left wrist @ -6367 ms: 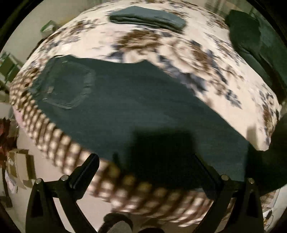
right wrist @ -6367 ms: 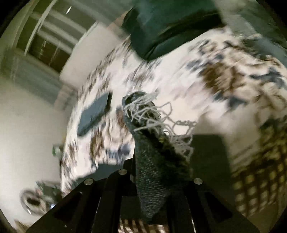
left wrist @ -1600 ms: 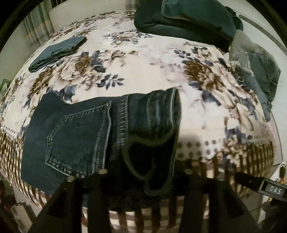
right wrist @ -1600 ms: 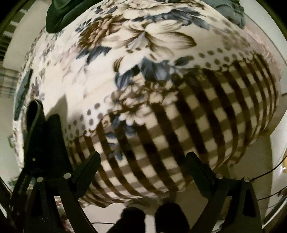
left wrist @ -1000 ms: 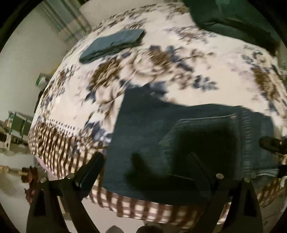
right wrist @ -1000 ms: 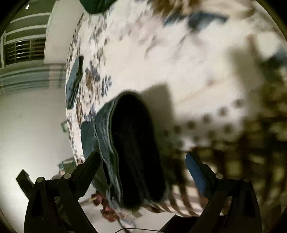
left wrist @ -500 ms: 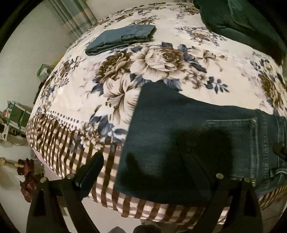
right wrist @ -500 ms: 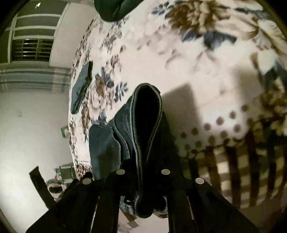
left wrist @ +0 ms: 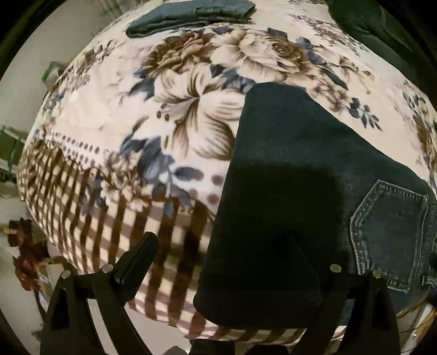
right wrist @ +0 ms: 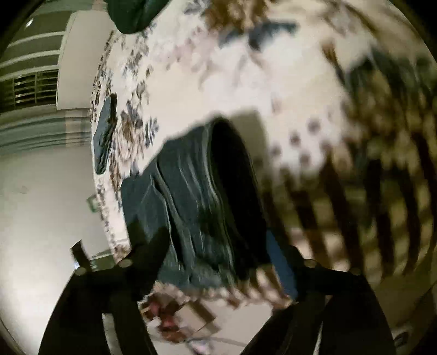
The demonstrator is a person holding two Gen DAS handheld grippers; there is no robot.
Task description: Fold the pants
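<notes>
Dark blue jeans (left wrist: 300,191) lie folded on the flowered blanket (left wrist: 177,109), back pocket (left wrist: 390,232) to the right. My left gripper (left wrist: 224,262) hovers open over the jeans' folded left edge, one finger (left wrist: 136,256) above the checked border and the other over the denim. In the blurred right wrist view the waistband end of the jeans (right wrist: 207,191) gapes between the fingers of my right gripper (right wrist: 215,254). Its jaws are opening and the pads stand clear of the denim.
Another folded pair of blue-grey pants (left wrist: 191,16) rests at the far side of the bed. A dark green heap of clothes (left wrist: 368,27) fills the far right corner. The blanket's checked border (left wrist: 95,218) drops over the near edge to the floor.
My right gripper was shut on the waistband half a second ago and has let go. My left gripper slid left along the jeans and sank closer to the folded edge.
</notes>
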